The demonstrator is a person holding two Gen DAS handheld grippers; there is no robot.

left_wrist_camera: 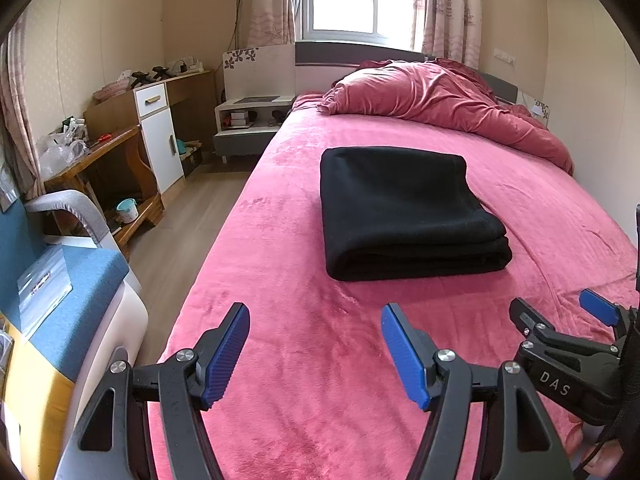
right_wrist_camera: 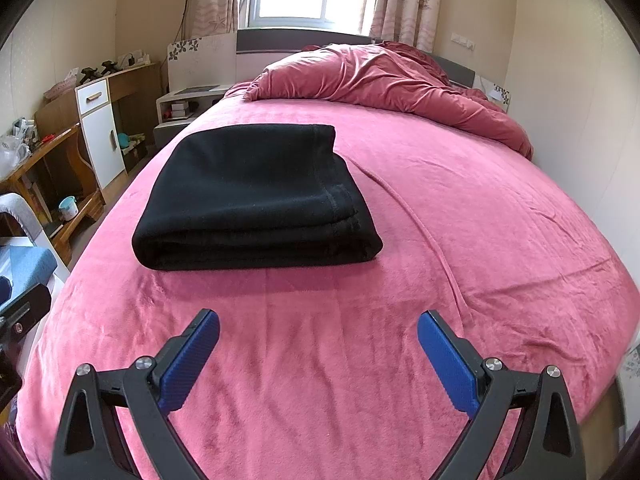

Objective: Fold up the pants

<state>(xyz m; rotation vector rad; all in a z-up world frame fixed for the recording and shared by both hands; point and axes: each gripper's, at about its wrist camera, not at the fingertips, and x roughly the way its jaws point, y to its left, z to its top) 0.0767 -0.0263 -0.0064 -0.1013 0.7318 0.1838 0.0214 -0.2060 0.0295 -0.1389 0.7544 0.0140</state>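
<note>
- Left wrist view: your left gripper (left_wrist_camera: 316, 350) hung over the pink bedspread (left_wrist_camera: 304, 400), its blue pads spread wide and pinching nothing.
- Black pants (left_wrist_camera: 408, 212) lay folded in a neat stack mid-bed, ahead of both tools and untouched.
- Your right gripper (right_wrist_camera: 318, 354) was likewise spread and empty, short of the stack.
- A rumpled red duvet (right_wrist_camera: 384, 80) sat near the headboard.

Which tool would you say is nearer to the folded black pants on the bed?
Roughly level, perhaps the right. The right tool sits open just before the folded black pants' near edge, toward their right end; the left tool sits open similarly short of it.
</note>
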